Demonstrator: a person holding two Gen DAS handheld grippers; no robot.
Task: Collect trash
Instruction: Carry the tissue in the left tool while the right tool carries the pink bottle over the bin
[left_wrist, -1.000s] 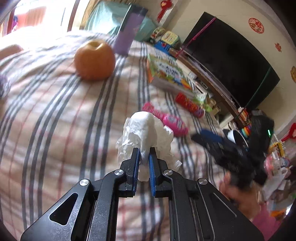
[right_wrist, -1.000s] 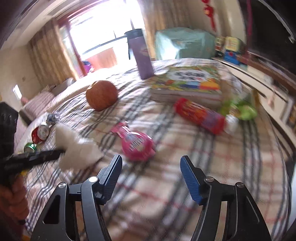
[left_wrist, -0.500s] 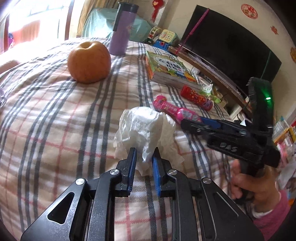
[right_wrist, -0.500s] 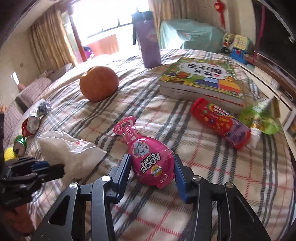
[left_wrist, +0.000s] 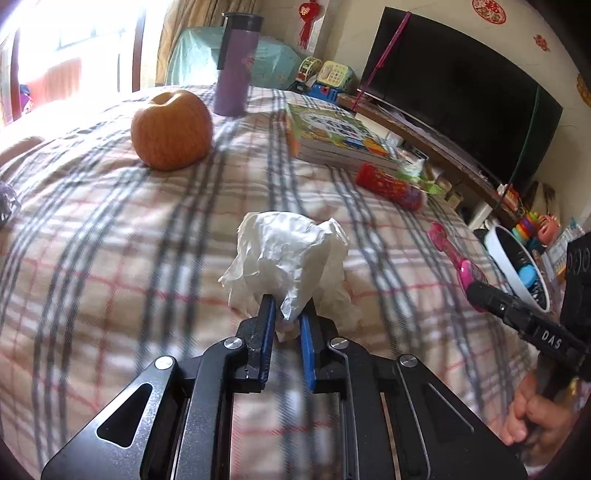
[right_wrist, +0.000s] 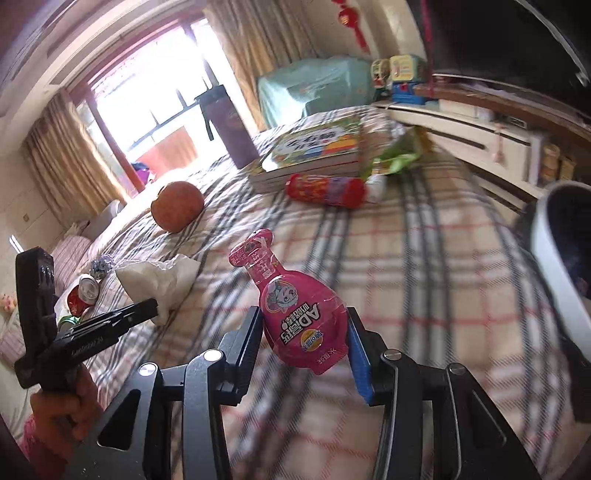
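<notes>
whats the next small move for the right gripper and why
Probably carry the pink pouch rightward over the white bin and release. The right gripper already holds it lifted off the plaid bed, and the bin's rim sits just to its right.

You have an apple on the plaid bed, with a purple flask behind it. Stacked picture books lie near the television.

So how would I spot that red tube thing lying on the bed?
Start at the plaid bedspread and find the stack of picture books near its far side. The red snack tube lies on its side just in front of that stack, beside a green wrapper. It is the only long red cylinder there; the apple is round and orange.
</notes>
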